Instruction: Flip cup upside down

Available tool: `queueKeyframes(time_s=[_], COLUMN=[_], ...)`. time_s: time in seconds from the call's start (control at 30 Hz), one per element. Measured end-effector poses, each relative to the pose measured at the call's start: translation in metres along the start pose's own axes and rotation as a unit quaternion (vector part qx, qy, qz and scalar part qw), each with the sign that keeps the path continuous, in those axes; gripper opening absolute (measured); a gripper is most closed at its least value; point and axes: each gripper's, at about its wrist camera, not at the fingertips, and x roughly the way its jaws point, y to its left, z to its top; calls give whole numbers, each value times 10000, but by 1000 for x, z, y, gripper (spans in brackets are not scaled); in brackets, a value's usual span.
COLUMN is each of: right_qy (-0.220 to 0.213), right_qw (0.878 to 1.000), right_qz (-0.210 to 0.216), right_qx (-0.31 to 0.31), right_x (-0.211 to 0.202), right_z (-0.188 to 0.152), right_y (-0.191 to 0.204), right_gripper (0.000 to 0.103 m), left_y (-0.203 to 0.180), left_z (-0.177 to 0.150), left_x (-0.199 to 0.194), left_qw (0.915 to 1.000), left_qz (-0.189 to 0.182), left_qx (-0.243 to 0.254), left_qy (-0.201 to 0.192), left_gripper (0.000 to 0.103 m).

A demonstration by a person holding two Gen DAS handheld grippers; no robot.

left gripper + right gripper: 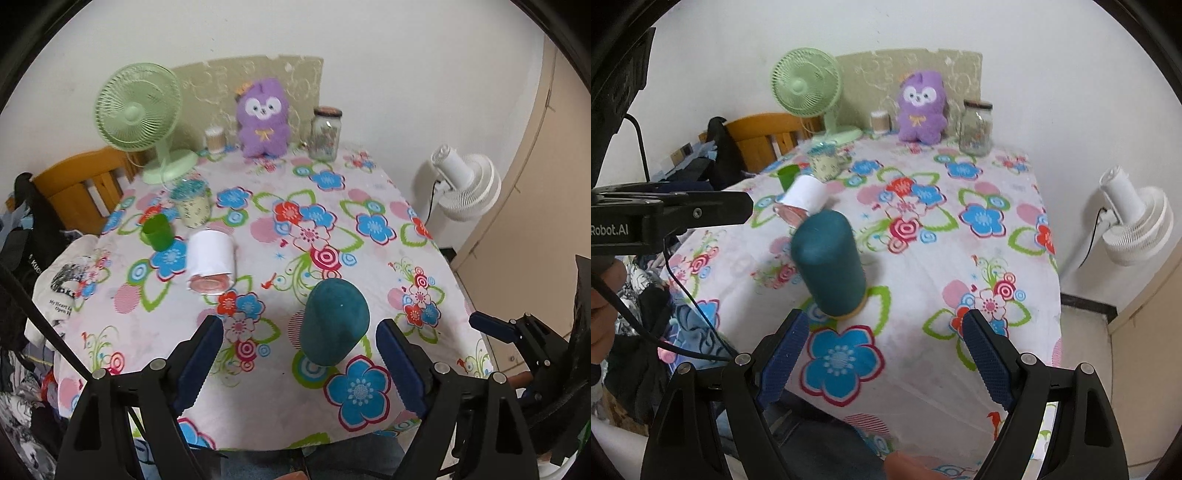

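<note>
While both tongs hung over the near edge of the tabletop (923, 258), the teal cup (829, 266) stood just beyond them on the flowered cloth, already mouth down: its closed, rounded base faced up and a thin yellowish rim showed where it met the cloth. Its long axis ran roughly vertical, though the fisheye lens made it seem to lean.

The left tongs (299, 365) were spread wide and held nothing; in the left wrist view the cup (334, 321) sat ahead of the gap and a little toward the right-hand finger, apart from both pads. The right tongs (884, 354) were likewise wide and empty, and in that view the cup lay ahead and to the left, near the tip of the left-hand finger without clearly touching it.

Judged from these positions, the left tongs were the better lined up, since the cup fell almost between their fingers, whereas the right tongs would have needed to shift leftward first. By the look of it the flip was finished, so any coming move was more likely a withdrawal than a grasp.

Farther back lay a white cup (210, 262) on its side.
</note>
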Motion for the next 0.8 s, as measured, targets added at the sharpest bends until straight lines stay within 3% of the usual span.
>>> queueKeyframes(time_s=[0.47,0.8], right_qy=[-907,-1354], right_qw=[9939,9878], right_qz=[-591,-765], right_qx=[-192,-11], right_x=[-43,-65], right_z=[-7,-18], right_y=[45,71], right_gripper=[87,103], left_y=[21,20], left_z=[-29,-52], left_x=[-48,-63], left_qw=[9927,9850], left_qz=[402,574], left_qx=[-442,-517], left_qy=[-1043,-1546], left_gripper=[92,98])
